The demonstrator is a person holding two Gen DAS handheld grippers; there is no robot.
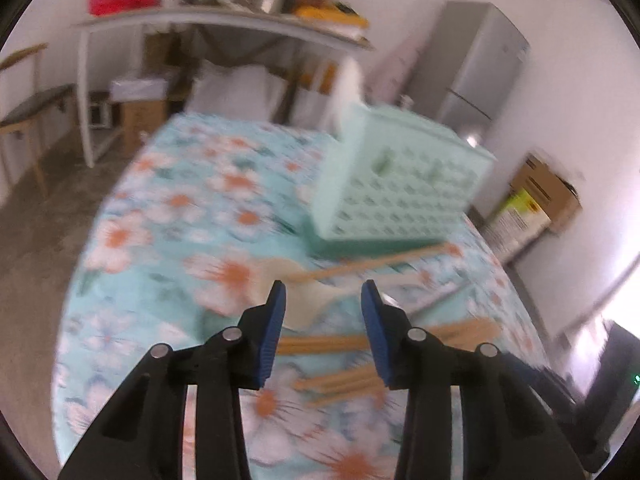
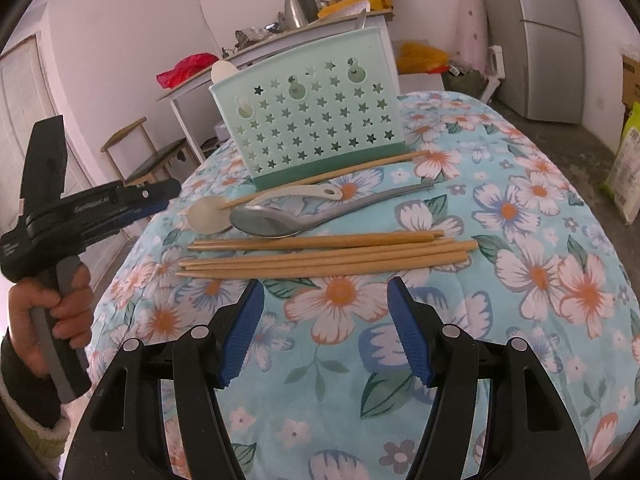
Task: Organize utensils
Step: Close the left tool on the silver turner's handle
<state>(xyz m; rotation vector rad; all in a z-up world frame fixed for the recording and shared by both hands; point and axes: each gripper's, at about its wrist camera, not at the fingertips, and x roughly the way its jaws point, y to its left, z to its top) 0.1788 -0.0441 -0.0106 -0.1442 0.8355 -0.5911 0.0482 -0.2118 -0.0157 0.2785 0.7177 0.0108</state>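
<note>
Two grippers face a bed with a floral cover, where loose utensils lie in front of a mint holder (image 2: 308, 120) standing toward the far edge. A white spoon (image 2: 248, 208) and a metal spoon (image 2: 288, 218) rest just before the holder, with one chopstick (image 2: 360, 168) against its base. Nearer lies a bundle of chopsticks (image 2: 320, 254), long axes running side to side across both views.

The left gripper (image 1: 322, 300) comes in from the left edge, jaws parted and empty, with the white spoon's bowl just ahead between its fingertips; the view is blurred, so contact cannot be told. It looks the nearer to that spoon. The right gripper (image 2: 324, 292) hovers slack and empty just short of the bundle, chopsticks crosswise to its fingers
</note>
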